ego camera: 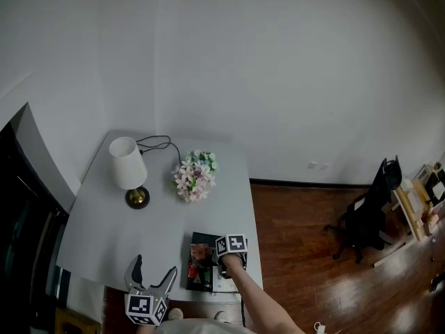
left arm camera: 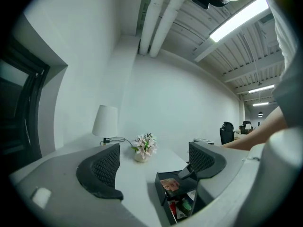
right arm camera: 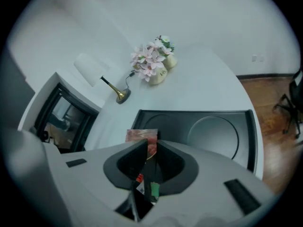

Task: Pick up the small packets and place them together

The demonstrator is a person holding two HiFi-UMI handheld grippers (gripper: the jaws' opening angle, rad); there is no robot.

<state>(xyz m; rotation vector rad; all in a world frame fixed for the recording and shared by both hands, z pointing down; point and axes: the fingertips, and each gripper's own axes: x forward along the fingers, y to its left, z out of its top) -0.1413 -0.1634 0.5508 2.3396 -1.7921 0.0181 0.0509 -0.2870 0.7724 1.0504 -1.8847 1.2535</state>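
Note:
A black compartment tray (ego camera: 197,238) sits near the white table's front edge. A red-pink packet (ego camera: 201,251) lies in its near section; in the right gripper view this packet (right arm camera: 141,135) sits just past the jaw tips, one edge reaching into the narrow slit between them. My right gripper (right arm camera: 152,143) hovers over the tray with its jaws slightly parted and not pressing the packet. Red and green packets (left arm camera: 182,207) fill another compartment. My left gripper (ego camera: 154,268) hangs open and empty off the tray's left side.
A white-shaded lamp (ego camera: 128,169) with a brass base and a black cable stands at the back left. A pot of pink flowers (ego camera: 195,176) sits mid-table. The tray (right arm camera: 213,136) has a round recess. Wood floor and an office chair (ego camera: 368,214) lie to the right.

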